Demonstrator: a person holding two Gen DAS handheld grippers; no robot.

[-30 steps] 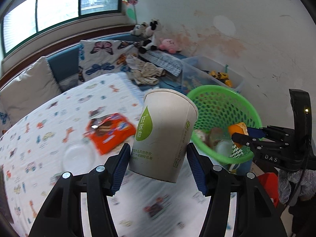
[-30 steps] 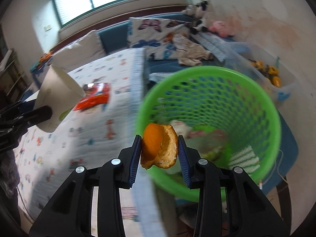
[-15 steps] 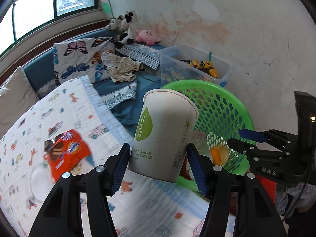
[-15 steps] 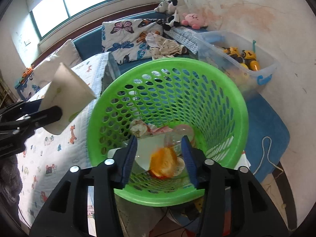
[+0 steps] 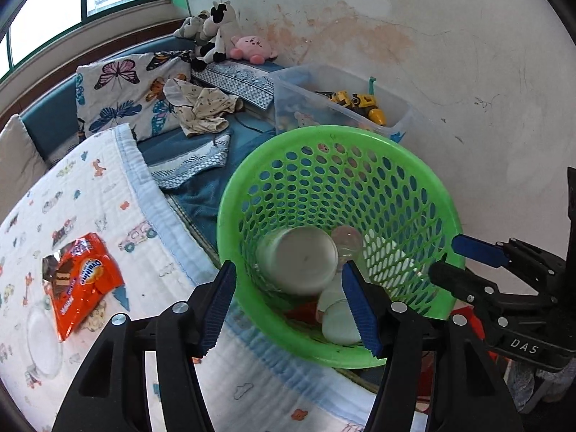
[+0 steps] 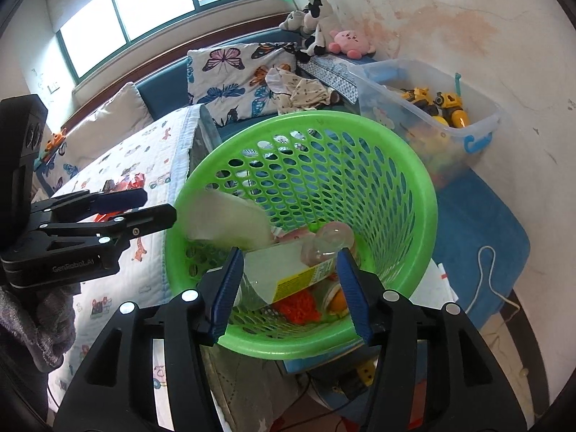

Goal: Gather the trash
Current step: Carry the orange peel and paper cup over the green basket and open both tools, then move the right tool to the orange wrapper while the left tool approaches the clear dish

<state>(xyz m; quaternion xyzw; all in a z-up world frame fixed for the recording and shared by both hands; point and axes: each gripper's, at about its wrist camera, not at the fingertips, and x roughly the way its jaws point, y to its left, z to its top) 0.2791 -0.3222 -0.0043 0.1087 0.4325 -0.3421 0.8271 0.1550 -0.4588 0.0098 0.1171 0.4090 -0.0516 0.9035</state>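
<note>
A green mesh basket (image 5: 424,180) stands beside the bed; it also shows in the right wrist view (image 6: 414,180). The white paper cup (image 5: 298,259) is inside it, blurred in the right wrist view (image 6: 223,219), among a clear bottle (image 6: 327,241), a carton and an orange peel (image 6: 338,300). My left gripper (image 5: 288,306) is open and empty over the basket's near rim. My right gripper (image 6: 288,293) is open and empty over the basket. An orange snack wrapper (image 5: 79,280) and a clear plastic lid (image 5: 43,338) lie on the bed.
The patterned bedspread (image 5: 90,198) covers the bed at left. A clear bin of toys (image 5: 345,104) stands by the wall behind the basket. Pillows, clothes and plush toys (image 5: 216,32) lie on the blue bench. A blue mat (image 6: 478,216) lies on the floor.
My left gripper opened and the paper cup dropped into the basket. My right gripper let go of the orange peel into the basket and stayed open above it.
</note>
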